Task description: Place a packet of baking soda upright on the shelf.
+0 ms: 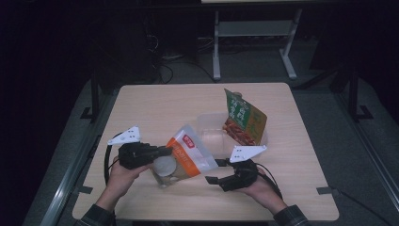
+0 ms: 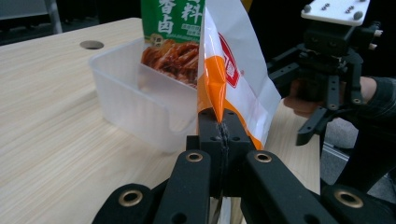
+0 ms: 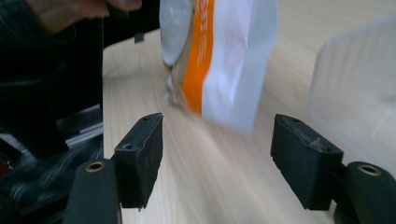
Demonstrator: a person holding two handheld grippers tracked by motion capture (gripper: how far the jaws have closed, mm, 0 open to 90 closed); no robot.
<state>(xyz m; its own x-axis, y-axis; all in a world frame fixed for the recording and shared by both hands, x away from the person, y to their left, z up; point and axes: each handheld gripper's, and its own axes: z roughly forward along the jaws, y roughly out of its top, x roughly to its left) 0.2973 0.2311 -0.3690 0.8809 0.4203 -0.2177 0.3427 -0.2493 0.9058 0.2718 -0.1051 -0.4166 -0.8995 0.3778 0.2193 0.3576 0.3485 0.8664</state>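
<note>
My left gripper (image 2: 223, 125) is clamped on the edge of the orange-and-white plastic snack pouch (image 1: 189, 155), its jaws pressed flat together with the pouch's seam pinched between them. The pouch is glossy, white over most of its face with a broad orange band and a small red label near the top; in the high view a round pale patch shows at its lower end, nearest my left hand (image 1: 123, 176). It hangs tilted, lifted off the light wooden table (image 1: 155, 108), just beside the near wall of the clear plastic rectangular tub (image 1: 210, 123), on the side toward me. In the left gripper view the pouch's top edge stands upright right against that tub's front wall.

My right gripper (image 3: 217, 154) is released, jaws spread wide with nothing between them, pointing at the pouch's lower corner, which looks blurred in the right gripper view. It sits near the tub's near right corner.

Inside the tub, a green printed food packet (image 1: 244, 120) showing reddish food leans upright against its far right side.
</note>
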